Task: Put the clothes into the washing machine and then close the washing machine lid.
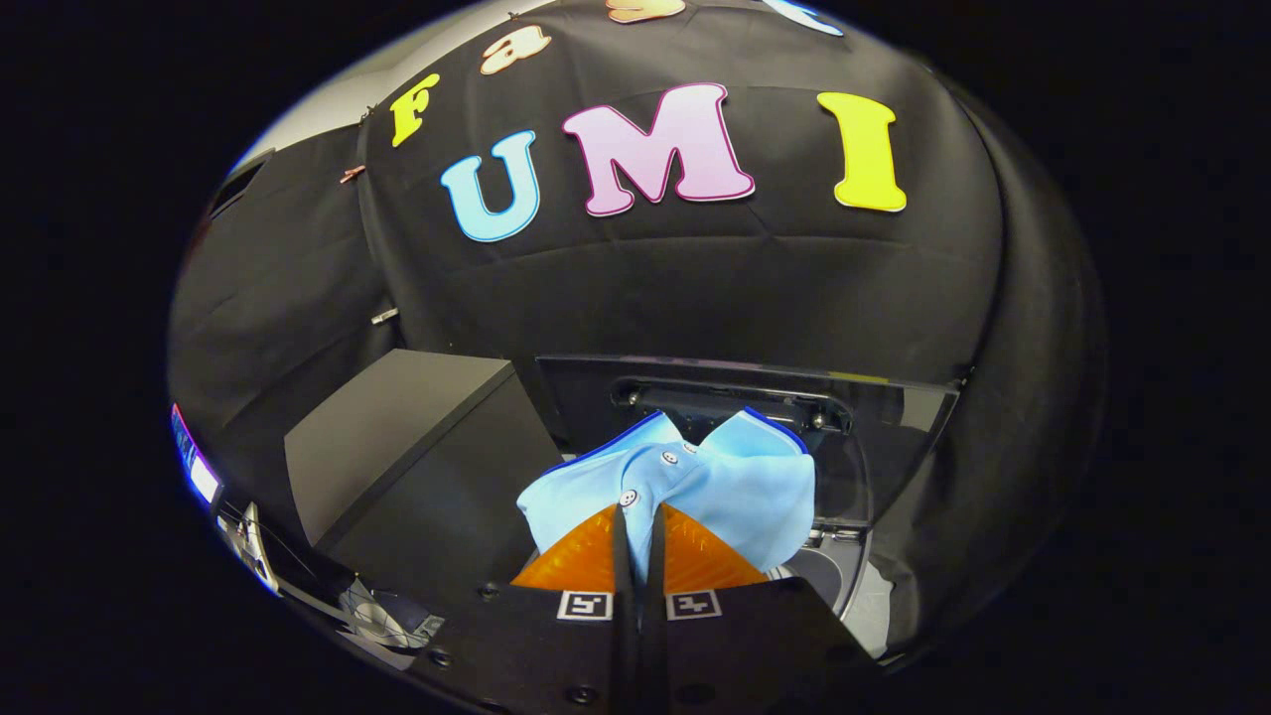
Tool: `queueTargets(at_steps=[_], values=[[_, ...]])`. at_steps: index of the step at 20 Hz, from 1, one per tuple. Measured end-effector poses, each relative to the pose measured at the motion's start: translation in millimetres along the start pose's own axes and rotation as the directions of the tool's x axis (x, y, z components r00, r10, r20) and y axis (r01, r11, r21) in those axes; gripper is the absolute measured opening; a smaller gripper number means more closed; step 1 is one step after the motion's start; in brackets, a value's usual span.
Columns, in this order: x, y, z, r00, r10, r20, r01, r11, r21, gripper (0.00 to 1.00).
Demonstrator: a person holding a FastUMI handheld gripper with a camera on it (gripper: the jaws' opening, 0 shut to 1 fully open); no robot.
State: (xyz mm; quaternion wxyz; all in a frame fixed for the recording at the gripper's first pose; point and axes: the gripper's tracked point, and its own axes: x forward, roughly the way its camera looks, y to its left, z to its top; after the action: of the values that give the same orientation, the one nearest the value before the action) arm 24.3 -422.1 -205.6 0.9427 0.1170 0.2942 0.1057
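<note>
jaws (638,516) pinched narrow on the light blue shirt (695,477) | shirt hangs just above the washing machine (844,586) opening; raised lid (894,407) stands behind it | my call: carry it over the drum centre; lower before letting go; stray cloth would foul the lid

**One fisheye view, riding on the gripper**

The camera sits just behind the gripper (638,516), looking forward along its two fingers, which press together on a light blue shirt (695,477) very close to the lens. It faces the washing machine (844,576) with its raised lid (894,417), near ahead, and the booth's black cloth wall beyond.
</note>
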Motion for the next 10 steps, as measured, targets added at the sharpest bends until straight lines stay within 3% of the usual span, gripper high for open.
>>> queueTargets(at_steps=[10], values=[[25,-23,-43,0.992,-0.049,-0.118,0.053,0.998,0.028,0.05]])
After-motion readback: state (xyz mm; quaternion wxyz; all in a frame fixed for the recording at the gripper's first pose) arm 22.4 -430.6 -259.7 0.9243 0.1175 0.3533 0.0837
